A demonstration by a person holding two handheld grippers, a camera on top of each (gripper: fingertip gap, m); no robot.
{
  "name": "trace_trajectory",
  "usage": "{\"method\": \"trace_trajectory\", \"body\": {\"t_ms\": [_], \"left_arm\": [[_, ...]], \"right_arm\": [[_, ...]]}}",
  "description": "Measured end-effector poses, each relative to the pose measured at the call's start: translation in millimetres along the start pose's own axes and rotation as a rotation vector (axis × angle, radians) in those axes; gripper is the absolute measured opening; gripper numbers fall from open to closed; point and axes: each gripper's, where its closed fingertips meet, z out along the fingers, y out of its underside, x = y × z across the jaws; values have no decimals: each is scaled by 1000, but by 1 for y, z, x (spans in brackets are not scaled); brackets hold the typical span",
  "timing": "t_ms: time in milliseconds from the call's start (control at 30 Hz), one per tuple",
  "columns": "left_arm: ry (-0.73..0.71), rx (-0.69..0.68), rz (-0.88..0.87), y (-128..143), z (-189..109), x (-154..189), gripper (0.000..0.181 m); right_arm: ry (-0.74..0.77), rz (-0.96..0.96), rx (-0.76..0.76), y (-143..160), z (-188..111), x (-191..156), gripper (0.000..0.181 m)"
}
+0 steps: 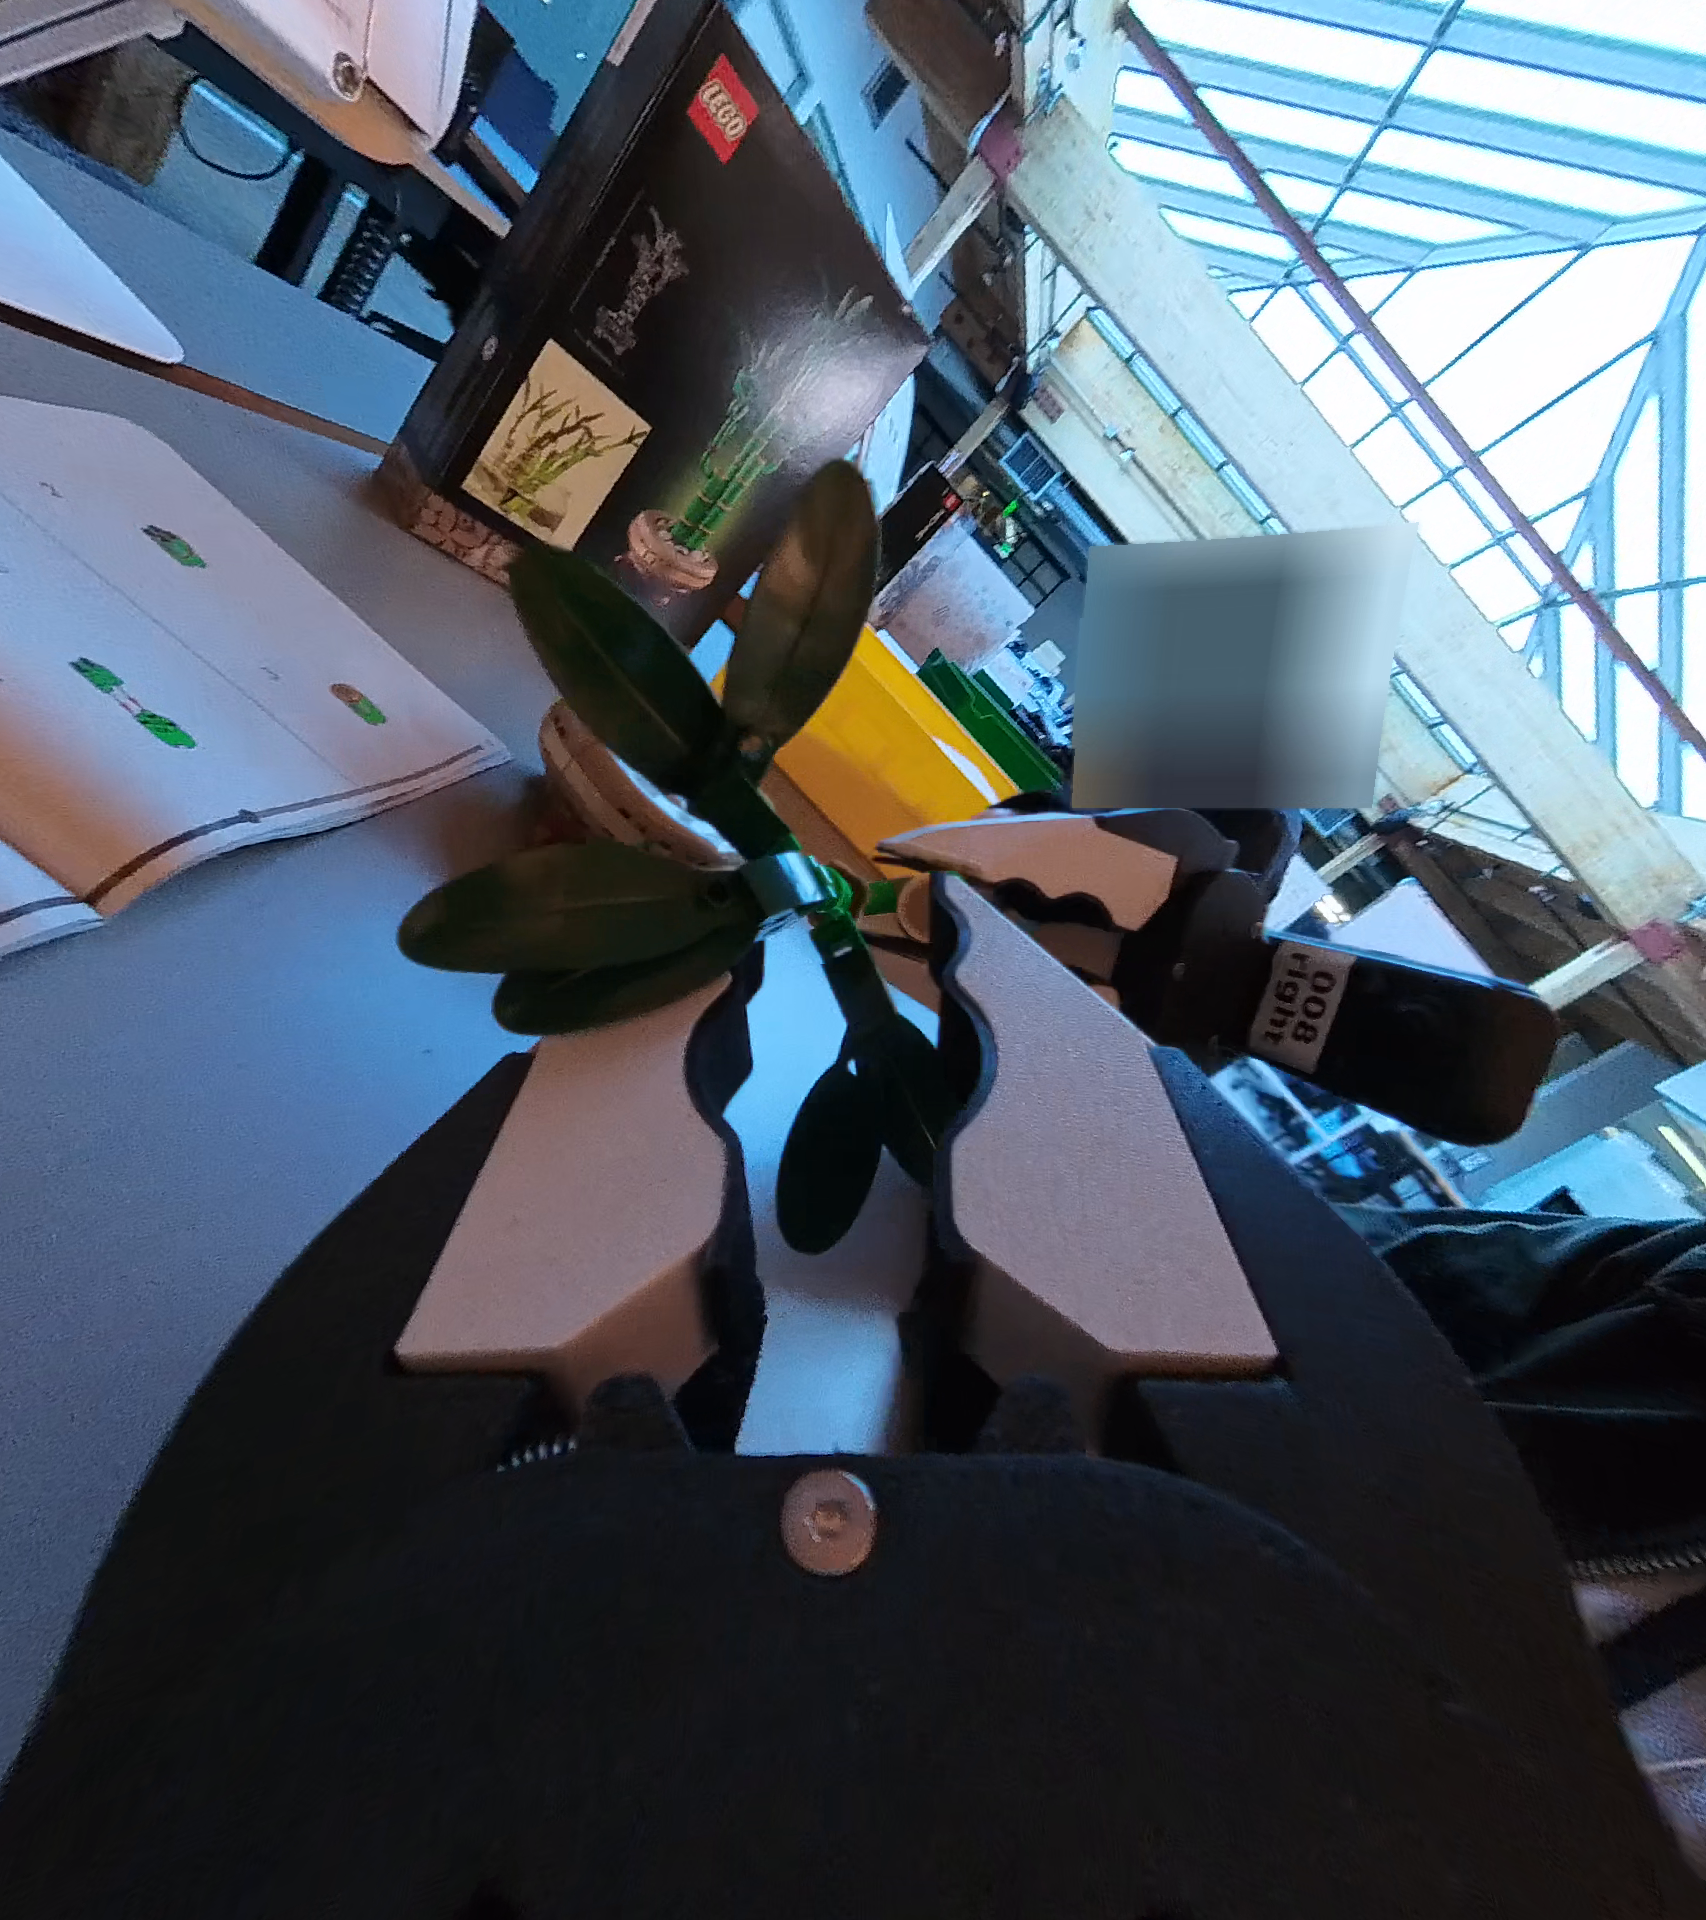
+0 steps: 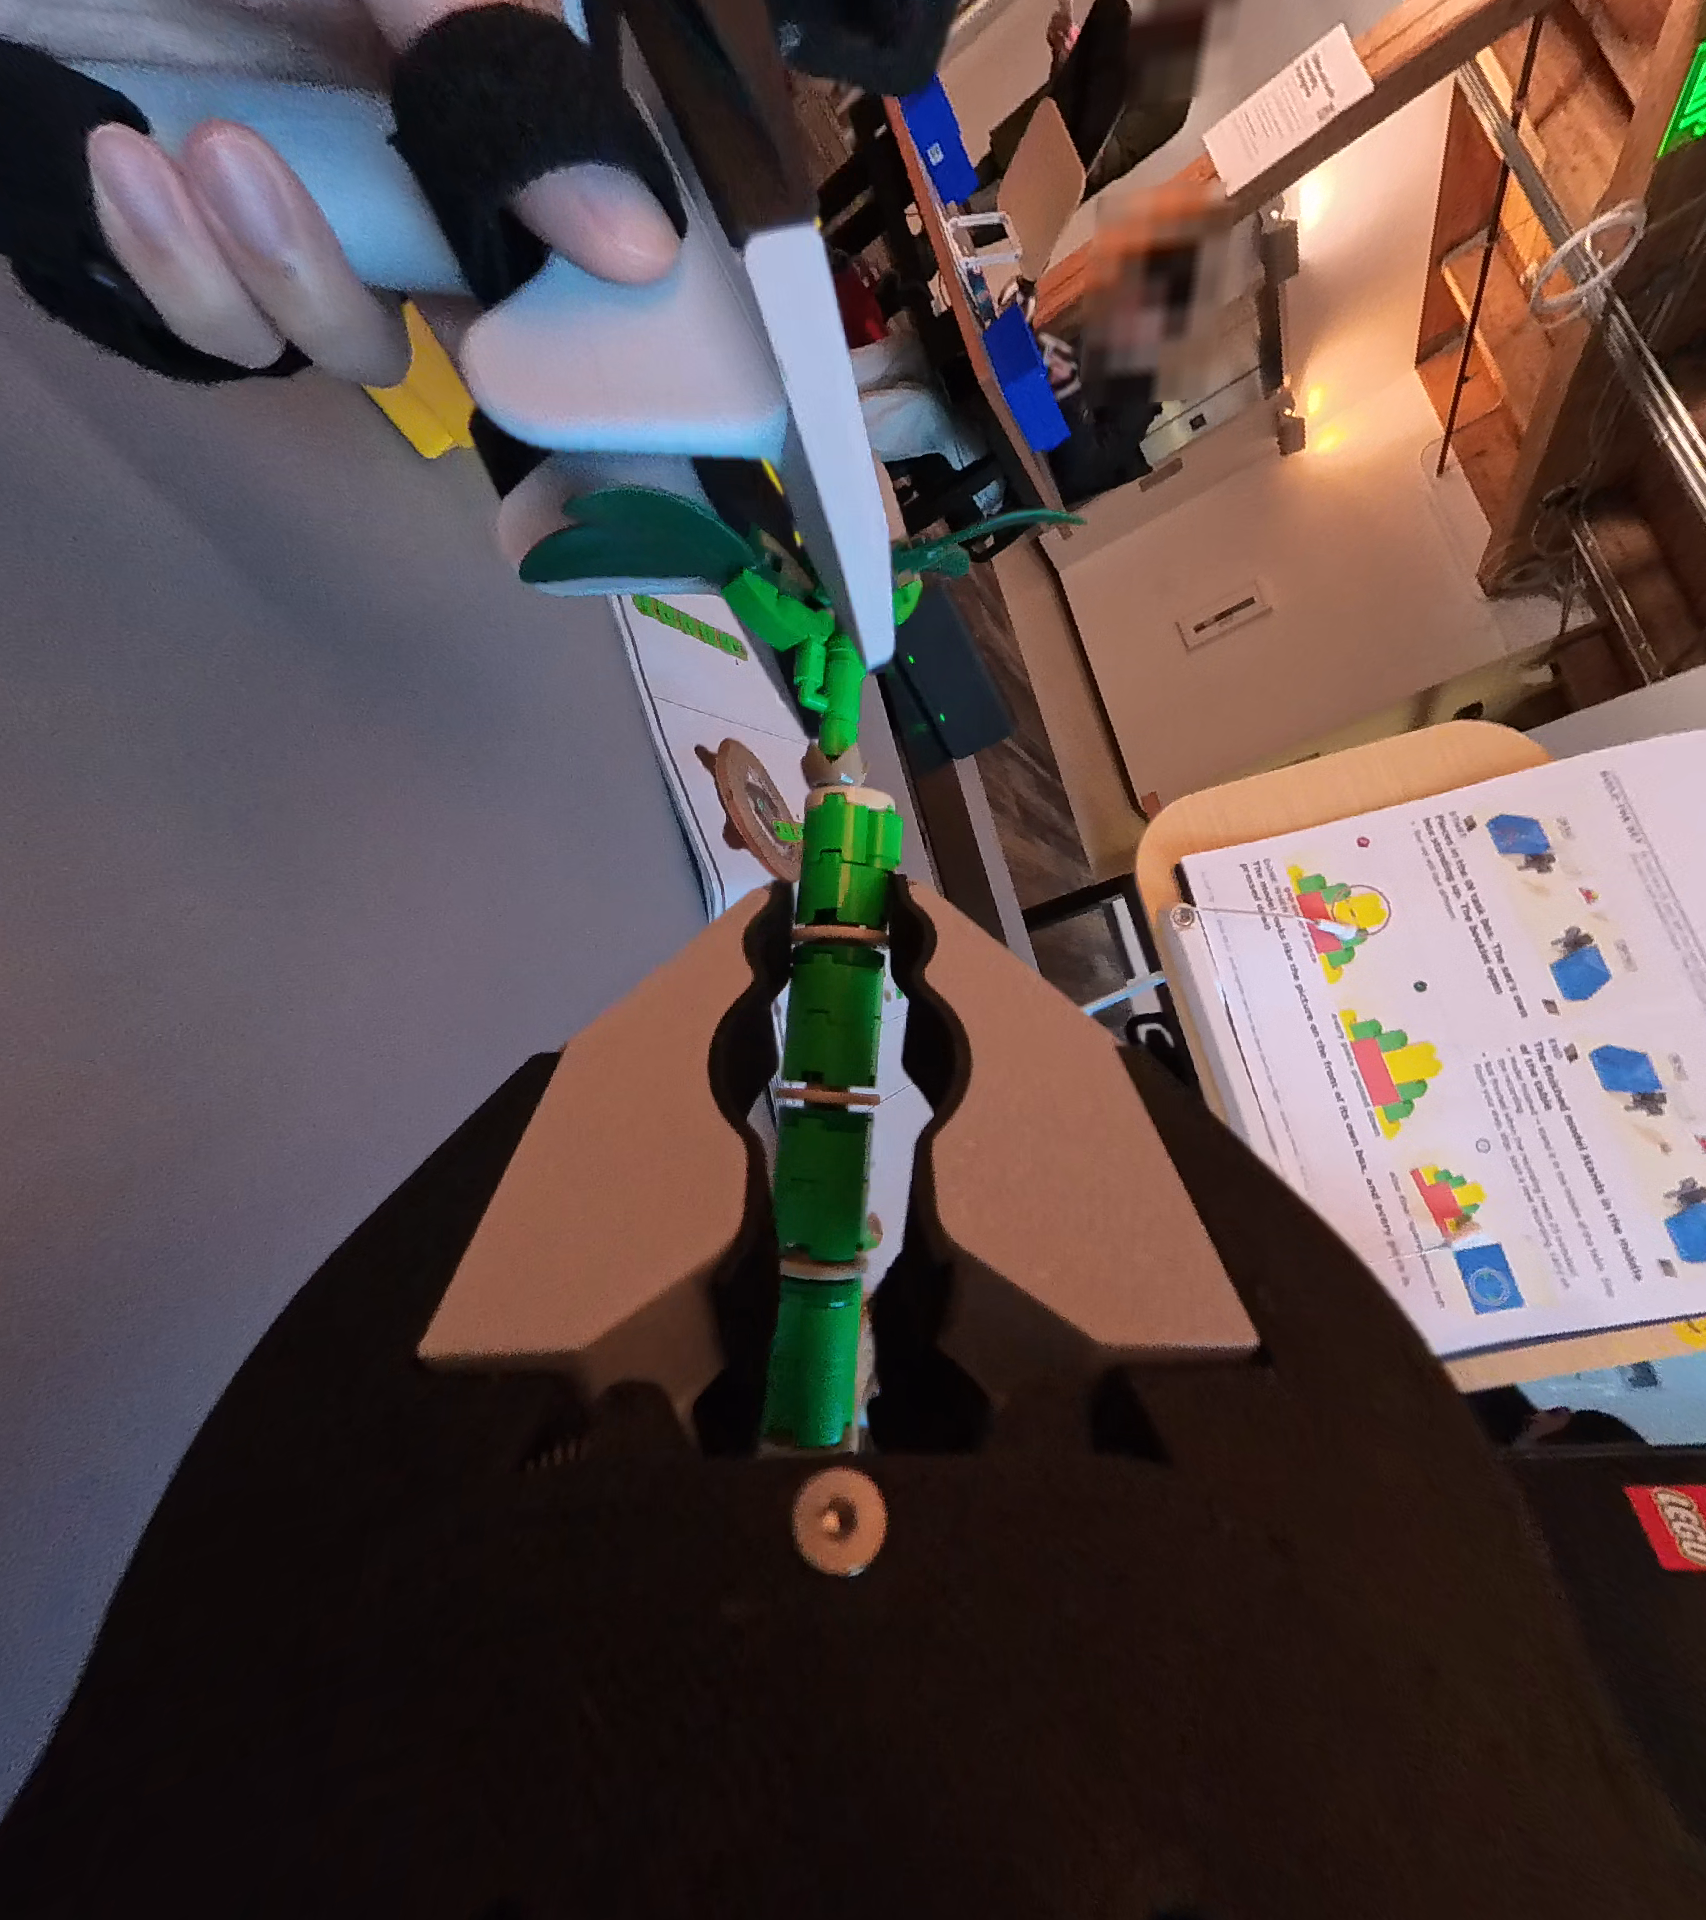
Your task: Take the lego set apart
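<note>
The lego set is a bamboo plant. My right gripper [image 2: 841,899] is shut on its bright green segmented stalk [image 2: 828,1039], which runs lengthwise between the fingers. In the left wrist view my left gripper [image 1: 838,945] is closed around the dark green leafy branch [image 1: 568,914] at the stalk's top. In the right wrist view this branch [image 2: 776,603] sits between the left gripper's pale fingers [image 2: 818,468]. The right gripper [image 1: 906,883] meets it from the right. The tan pot [image 1: 600,790] stands on the table behind the leaves.
The black set box [image 1: 662,343] stands behind, an open instruction booklet [image 1: 153,675] lies to the left, and a yellow bin [image 1: 870,738] sits beyond the pot. A printed picture sheet [image 2: 1503,1039] lies to the right. A gloved hand [image 2: 257,239] holds the left gripper. Both grippers' tips are close together, under 4 cm apart. The tan pot [image 1: 600,790] is about 15 cm from both grippers' fingertips.
</note>
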Motion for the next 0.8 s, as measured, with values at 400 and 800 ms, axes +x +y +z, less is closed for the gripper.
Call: {"method": "trace_trajectory", "body": {"t_ms": [400, 800], "left_arm": [[-39, -45, 199, 3, -2, 7, 9], [-89, -179, 498, 28, 13, 17, 9]], "right_arm": [[-234, 363, 178, -15, -4, -13, 25], [-537, 843, 300, -25, -13, -17, 32]]}}
